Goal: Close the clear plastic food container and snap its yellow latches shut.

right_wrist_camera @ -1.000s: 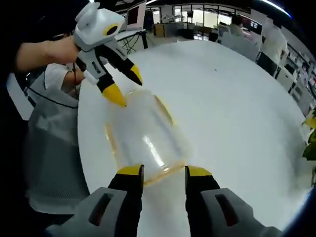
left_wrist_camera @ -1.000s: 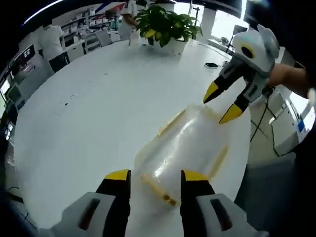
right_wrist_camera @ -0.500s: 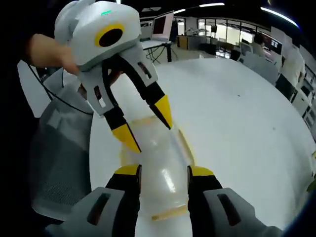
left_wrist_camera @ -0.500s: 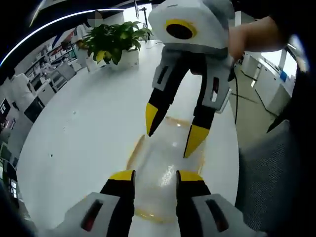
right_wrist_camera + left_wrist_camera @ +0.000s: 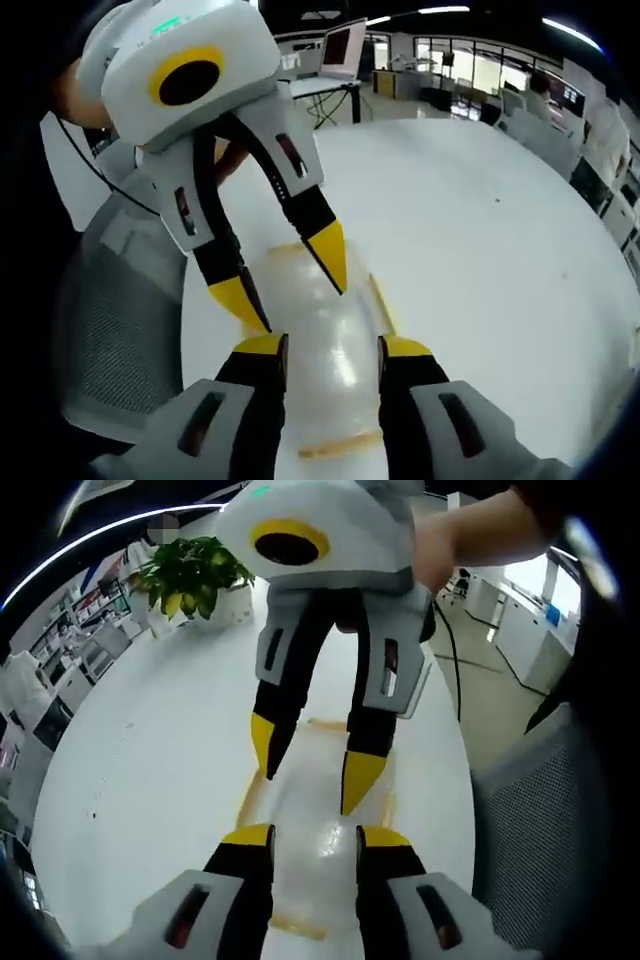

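The clear plastic container (image 5: 300, 792) lies lid-up on the white round table (image 5: 150, 770), with yellow latches (image 5: 386, 796) along its sides. My left gripper (image 5: 312, 837) hangs open over its near end, jaws straddling it. My right gripper (image 5: 310, 763) comes down from above, open, its yellow tips just over the lid. In the right gripper view the same container (image 5: 335, 320) shows a yellow latch (image 5: 340, 444) at its near end. There my right gripper (image 5: 330, 347) is open over it and my left gripper (image 5: 285, 277) points down at its far half, open.
A potted plant (image 5: 190, 572) stands at the table's far side. A grey mesh chair (image 5: 545, 830) sits close to the table edge beside the container, also the mesh chair (image 5: 110, 330). A person's hand (image 5: 480, 530) holds the right gripper. Desks and monitors stand behind.
Both grippers have closed in over the container from opposite ends and now face each other tip to tip. The container has not shifted on the table.
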